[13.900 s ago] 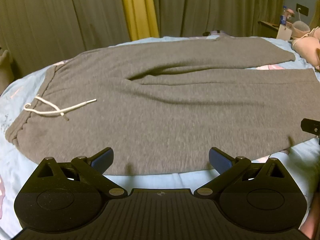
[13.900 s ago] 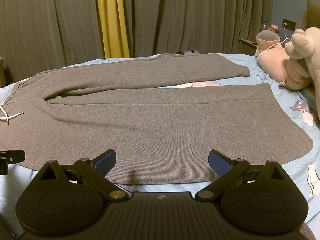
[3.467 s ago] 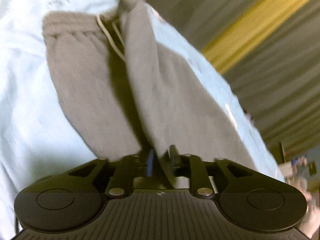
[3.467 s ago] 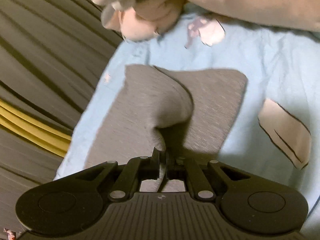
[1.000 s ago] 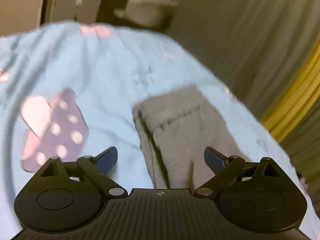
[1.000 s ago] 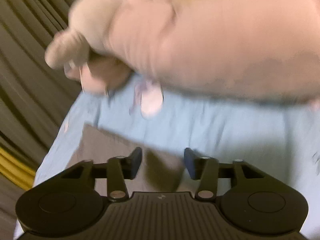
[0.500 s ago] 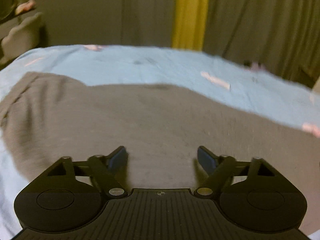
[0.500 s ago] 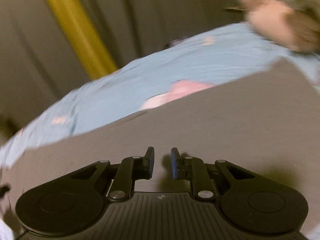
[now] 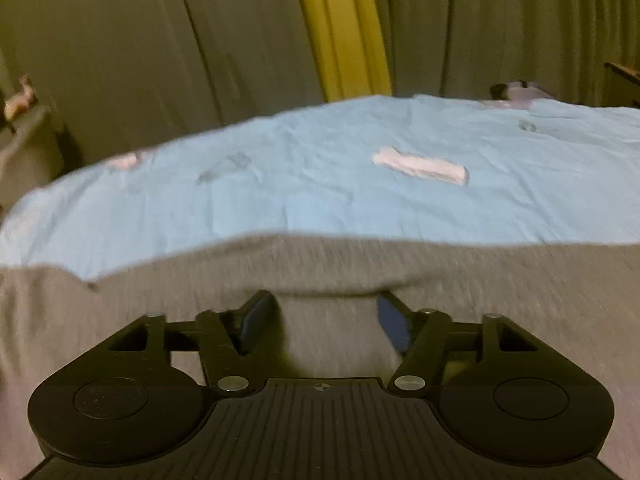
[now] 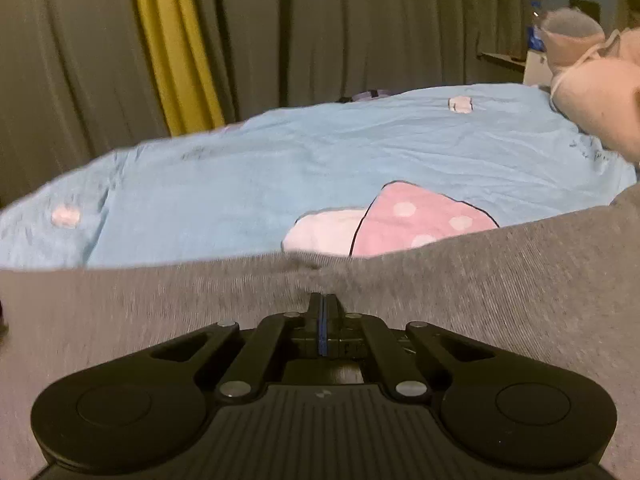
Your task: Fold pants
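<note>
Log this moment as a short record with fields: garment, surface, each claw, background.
garment: grey pants lying flat on the bed, far edge towards the curtains
surface: blue sheet with a pink mushroom print
left claw: over the pants, jaws opening, fabric bunched between them, pads not pressing it
right claw: shut, tips at the pants; whether fabric is pinched is not clear
background: grey curtains with a yellow strip; plush toy at right

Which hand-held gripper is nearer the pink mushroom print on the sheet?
Right. The right hand-held gripper, shut, sits over the grey pants just below the pink mushroom print. The left hand-held gripper shows no such print nearby.
</note>
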{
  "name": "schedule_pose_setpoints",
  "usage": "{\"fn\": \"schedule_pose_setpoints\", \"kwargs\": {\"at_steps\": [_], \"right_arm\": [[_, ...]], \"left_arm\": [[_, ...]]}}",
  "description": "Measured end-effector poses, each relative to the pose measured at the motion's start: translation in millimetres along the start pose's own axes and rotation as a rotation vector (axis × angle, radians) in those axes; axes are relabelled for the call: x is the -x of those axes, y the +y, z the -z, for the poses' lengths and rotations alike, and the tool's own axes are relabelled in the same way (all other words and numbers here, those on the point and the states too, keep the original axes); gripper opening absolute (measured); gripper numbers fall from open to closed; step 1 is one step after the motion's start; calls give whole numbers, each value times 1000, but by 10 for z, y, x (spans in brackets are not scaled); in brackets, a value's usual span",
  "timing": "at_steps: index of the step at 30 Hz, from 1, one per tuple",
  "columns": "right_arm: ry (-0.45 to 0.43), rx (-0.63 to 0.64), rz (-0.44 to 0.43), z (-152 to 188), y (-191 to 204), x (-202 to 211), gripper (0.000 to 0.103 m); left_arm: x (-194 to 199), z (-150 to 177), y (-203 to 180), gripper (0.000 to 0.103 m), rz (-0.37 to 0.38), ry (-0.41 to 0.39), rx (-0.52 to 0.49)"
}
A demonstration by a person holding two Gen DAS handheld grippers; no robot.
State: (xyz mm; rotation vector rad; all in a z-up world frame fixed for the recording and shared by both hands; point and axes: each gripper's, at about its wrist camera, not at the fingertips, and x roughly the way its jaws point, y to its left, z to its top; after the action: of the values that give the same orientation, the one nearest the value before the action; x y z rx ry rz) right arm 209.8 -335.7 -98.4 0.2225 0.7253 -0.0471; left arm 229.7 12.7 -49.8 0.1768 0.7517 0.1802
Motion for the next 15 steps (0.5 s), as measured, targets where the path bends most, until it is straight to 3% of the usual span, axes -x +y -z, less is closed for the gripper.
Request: {"fn": "schedule_pose_setpoints", "kwargs": {"at_steps": [1, 3, 5, 8, 11, 15], "right_arm": [[-2, -21, -6, -9, -13, 15, 0], [-20, -32, -15, -22, 5, 172, 0], [-34, -29, -79, -8, 69, 330, 3], [17, -19, -211, 50, 278, 375, 3], [100, 42, -288, 135, 541, 261, 3], [94, 99, -231, 138, 689, 117, 0]], "left_arm": [[-25, -31, -30, 78, -31, -12, -22], [62, -76, -7, 66, -25, -11, 14], [205, -60, 79, 62, 31, 13, 109], [403, 87, 94, 62, 154, 15, 215], [480, 232, -172, 63, 211, 35, 116], [377, 218, -463, 64, 172, 9, -21]]}}
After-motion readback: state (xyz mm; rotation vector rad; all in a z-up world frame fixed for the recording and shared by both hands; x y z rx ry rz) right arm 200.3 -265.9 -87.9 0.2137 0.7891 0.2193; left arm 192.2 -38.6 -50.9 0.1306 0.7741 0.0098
